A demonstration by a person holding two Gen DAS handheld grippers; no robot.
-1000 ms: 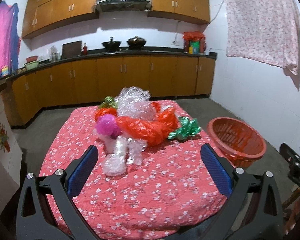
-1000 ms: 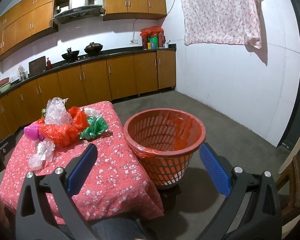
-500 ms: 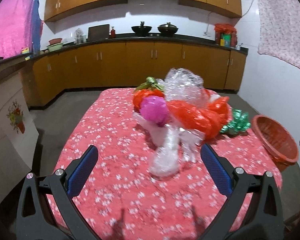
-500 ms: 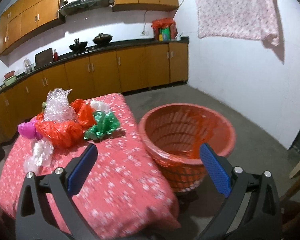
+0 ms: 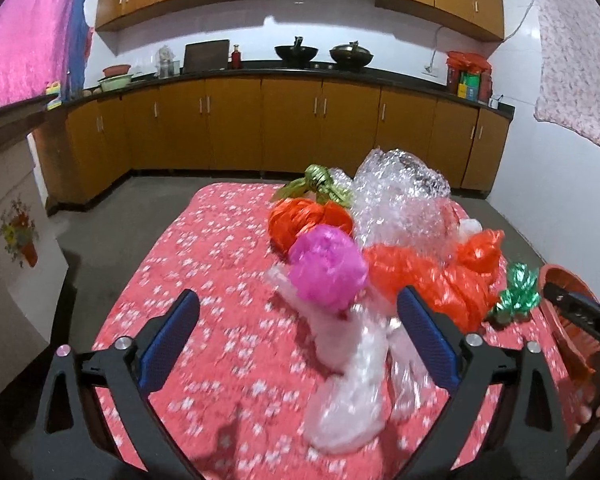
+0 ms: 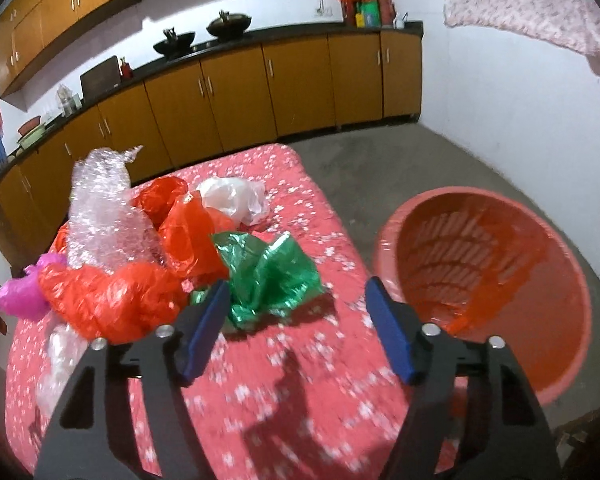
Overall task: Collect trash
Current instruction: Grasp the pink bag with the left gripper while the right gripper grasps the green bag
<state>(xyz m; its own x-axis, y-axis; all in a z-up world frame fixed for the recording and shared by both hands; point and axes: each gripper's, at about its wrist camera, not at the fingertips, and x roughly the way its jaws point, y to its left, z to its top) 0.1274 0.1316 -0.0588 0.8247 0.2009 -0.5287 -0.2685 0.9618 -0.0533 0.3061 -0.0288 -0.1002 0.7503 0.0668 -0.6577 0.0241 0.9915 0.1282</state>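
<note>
A heap of plastic trash lies on the table with the red flowered cloth (image 5: pixel 204 256). It holds a pink bag (image 5: pixel 326 268), orange bags (image 5: pixel 436 284), clear bubble wrap (image 5: pixel 400 204), a green foil wrapper (image 6: pixel 268 276) and a clear plastic strip (image 5: pixel 352 380). My left gripper (image 5: pixel 296 336) is open just above the clear strip, in front of the pink bag. My right gripper (image 6: pixel 296 328) is open just in front of the green wrapper. An orange basket (image 6: pixel 488 276) stands on the floor at the table's right.
A white bag (image 6: pixel 232 200) lies behind the heap. Wooden kitchen cabinets (image 5: pixel 292 128) run along the far wall. Grey floor (image 6: pixel 388 164) lies between table and cabinets. A white wall (image 6: pixel 520 112) is at the right.
Both grippers have moved forward over the table toward the heap. The left now reaches the clear strip, the right now faces the green wrapper instead of the basket. Both stay open.
</note>
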